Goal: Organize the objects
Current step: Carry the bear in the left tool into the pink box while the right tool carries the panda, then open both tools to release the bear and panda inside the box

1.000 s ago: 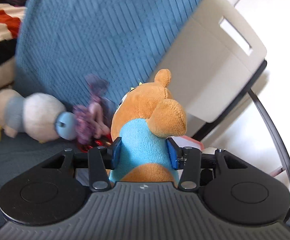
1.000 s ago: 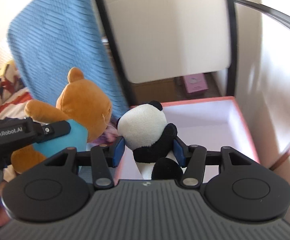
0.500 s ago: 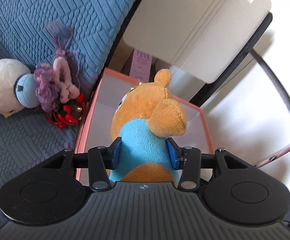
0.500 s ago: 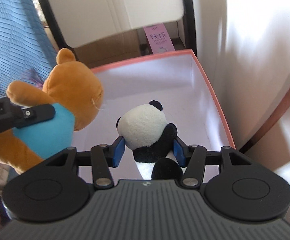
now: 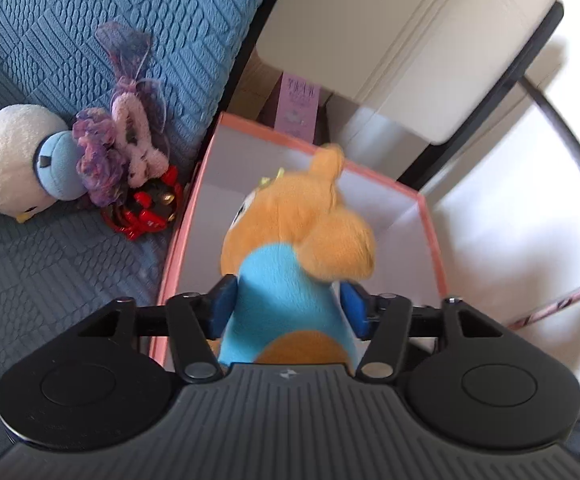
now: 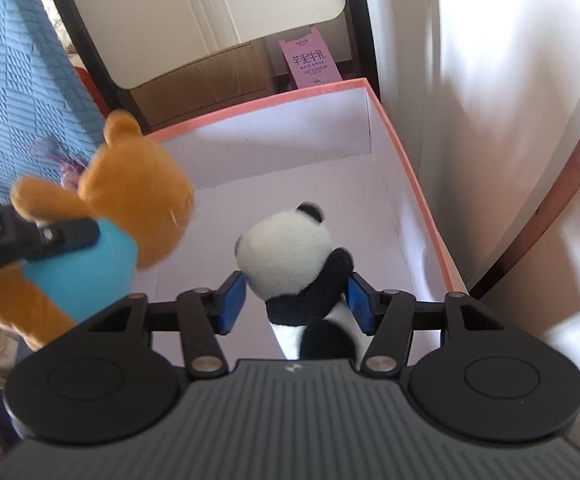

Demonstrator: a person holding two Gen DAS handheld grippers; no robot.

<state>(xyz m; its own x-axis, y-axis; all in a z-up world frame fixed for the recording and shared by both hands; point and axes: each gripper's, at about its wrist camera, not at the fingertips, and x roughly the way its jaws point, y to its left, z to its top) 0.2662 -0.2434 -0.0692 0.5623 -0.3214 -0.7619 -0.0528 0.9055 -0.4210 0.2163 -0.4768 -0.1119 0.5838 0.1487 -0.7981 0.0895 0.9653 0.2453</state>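
Left gripper (image 5: 288, 308) is clamped on the orange teddy bear (image 5: 294, 264) at its blue shirt; left pad presses the shirt, right pad is partly hidden behind the bear's arm. Bear hangs over the pink-rimmed box (image 5: 430, 220), head forward, blurred.

Right gripper (image 6: 296, 300) sits around the panda plush (image 6: 290, 256), also above the box. Right pad touches the black arm; a slim gap shows at the left pad, so cannot tell whether it's gripping or letting go.

From the right wrist view the bear (image 6: 130, 200) is just beside the panda on its left, the two apart. Box interior (image 6: 290, 160) is white, only bare floor showing under the toys.

Around: blue quilted sofa (image 5: 90, 40) directly left of the box. On it, near the box edge: white-and-blue plush (image 5: 18, 160), purple fuzzy toy (image 5: 118, 148), red trinket (image 5: 146, 212). Behind the box: beige chair (image 5: 410, 48) with black frame, pink carton (image 6: 310, 60), cardboard box (image 6: 210, 80). White wall (image 6: 490, 120) right of the box.
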